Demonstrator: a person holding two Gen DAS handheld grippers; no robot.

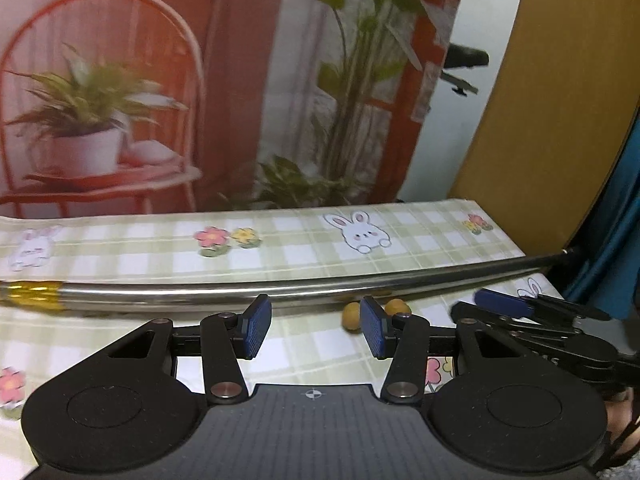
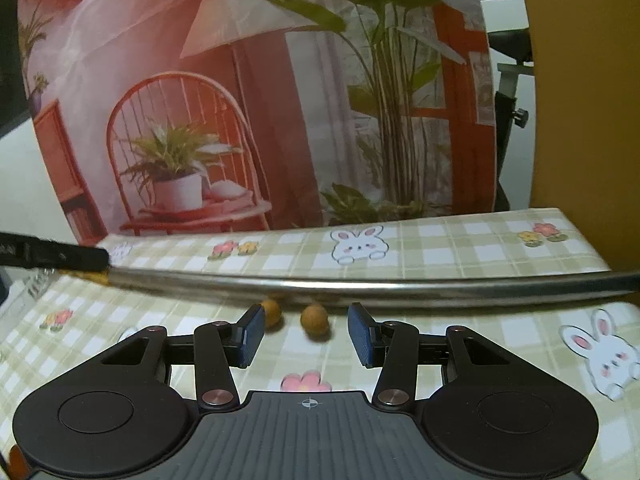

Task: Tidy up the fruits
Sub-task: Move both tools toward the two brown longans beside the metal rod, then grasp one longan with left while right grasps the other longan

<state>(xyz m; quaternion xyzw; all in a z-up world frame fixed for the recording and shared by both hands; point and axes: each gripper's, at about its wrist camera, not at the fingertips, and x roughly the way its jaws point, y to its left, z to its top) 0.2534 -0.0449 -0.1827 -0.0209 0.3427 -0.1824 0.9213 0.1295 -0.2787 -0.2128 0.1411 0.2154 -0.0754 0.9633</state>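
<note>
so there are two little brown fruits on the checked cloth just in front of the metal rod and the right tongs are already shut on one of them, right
Not quite. The right tongs are open and empty. In the right wrist view both brown fruits lie free on the checked cloth, ahead of the blue pads, just in front of the metal rod.

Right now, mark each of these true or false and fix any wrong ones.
1. Two small brown fruits lie on the checked tablecloth. True.
2. The right gripper is clamped on a fruit. False: its jaws are open, empty, with the fruits ahead of them.
3. A shiny metal rod stretches across the table beyond the fruits. True.
4. The tablecloth carries a cat print. False: it shows rabbits and flowers.
5. The left gripper holds nothing. True.
</note>
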